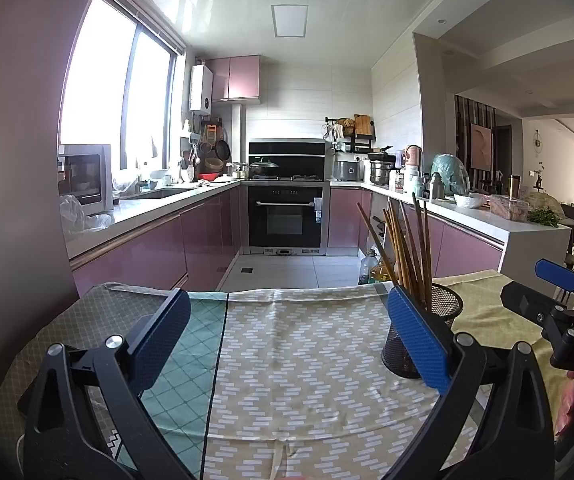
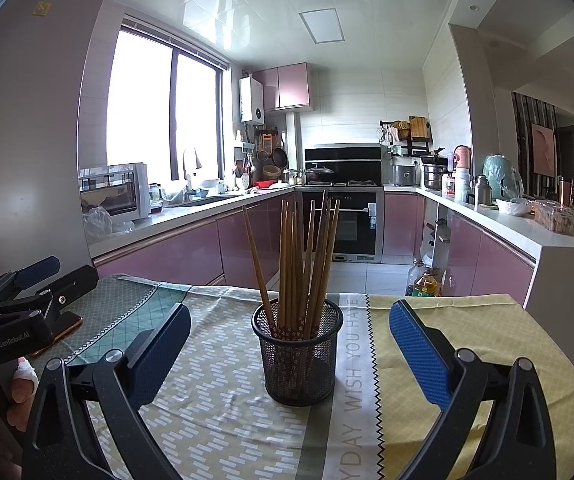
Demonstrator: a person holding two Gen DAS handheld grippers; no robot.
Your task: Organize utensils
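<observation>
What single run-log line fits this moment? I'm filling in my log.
left gripper: open, empty | right gripper: open, empty | chopsticks: upright in mesh cup | cup on tablecloth

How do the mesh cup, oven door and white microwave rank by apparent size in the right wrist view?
1. mesh cup, largest, though nearest the camera
2. oven door and white microwave look alike; both are far off, so their order is unsure

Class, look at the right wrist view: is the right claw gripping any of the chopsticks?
No: the right claw is open, its blue pads on either side of the mesh cup, and the chopsticks stand untouched in it.
</observation>
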